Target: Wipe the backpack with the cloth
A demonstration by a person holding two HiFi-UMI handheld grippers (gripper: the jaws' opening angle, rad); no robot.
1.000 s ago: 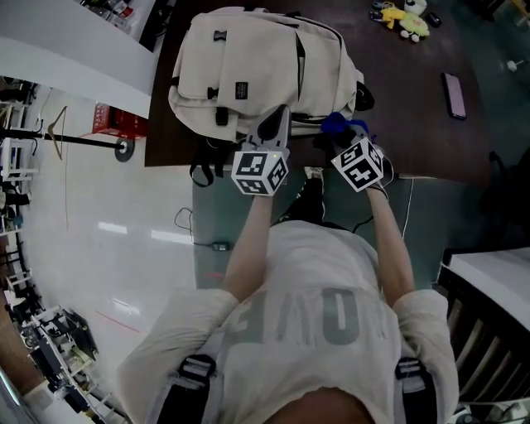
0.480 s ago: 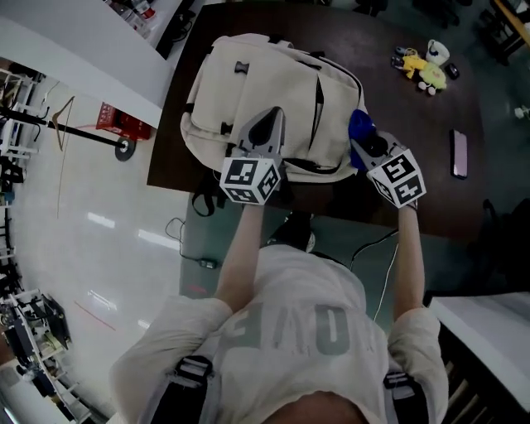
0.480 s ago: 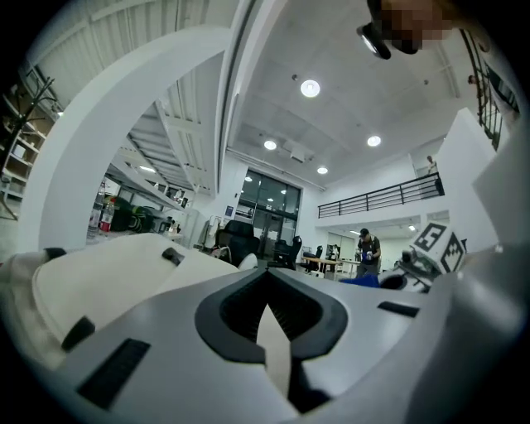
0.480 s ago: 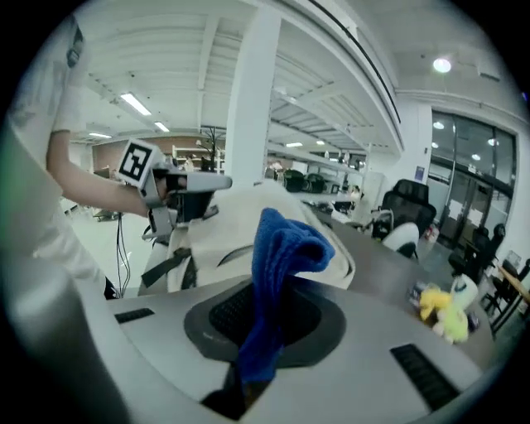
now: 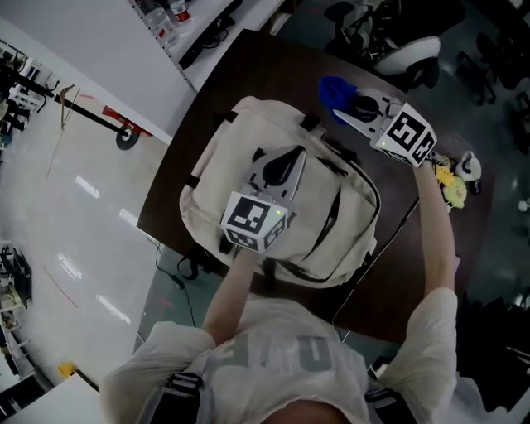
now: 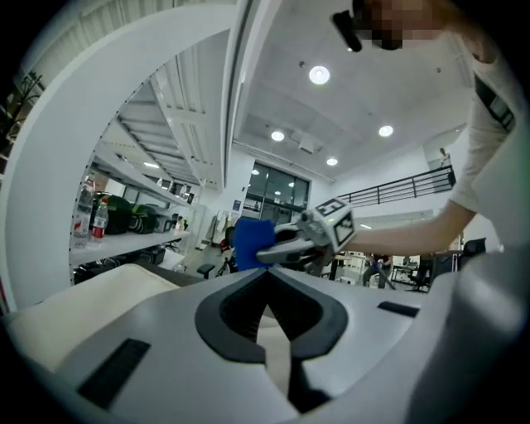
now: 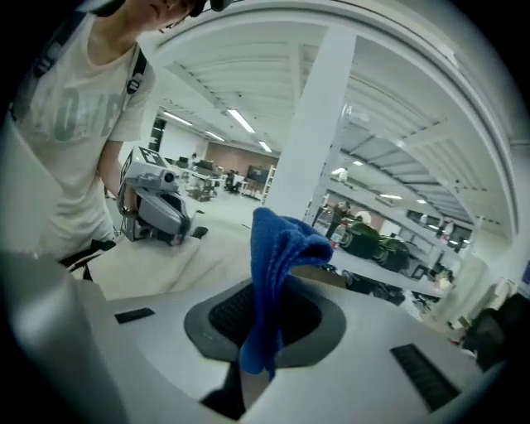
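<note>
A cream backpack (image 5: 248,145) lies flat on the dark brown table (image 5: 414,248). My left gripper (image 5: 283,159) rests over the middle of the backpack, jaws together. In the left gripper view its tips (image 6: 265,277) meet, and cream fabric (image 6: 116,286) shows beside and behind them. Whether they pinch that fabric I cannot tell. My right gripper (image 5: 358,109) hangs above the table past the backpack's far right corner, shut on a blue cloth (image 5: 335,89). In the right gripper view the blue cloth (image 7: 280,244) stands up out of the jaws (image 7: 263,331).
Small yellow toys (image 5: 451,178) lie on the table's right side near the right forearm. A white chair (image 5: 410,54) stands beyond the table. A white counter with bottles (image 5: 170,12) runs along the upper left. The table's near edge is just below the backpack.
The right gripper has carried the blue cloth from the backpack's near right edge out past its far right corner. The left gripper has gone from the backpack's near edge to its middle.
</note>
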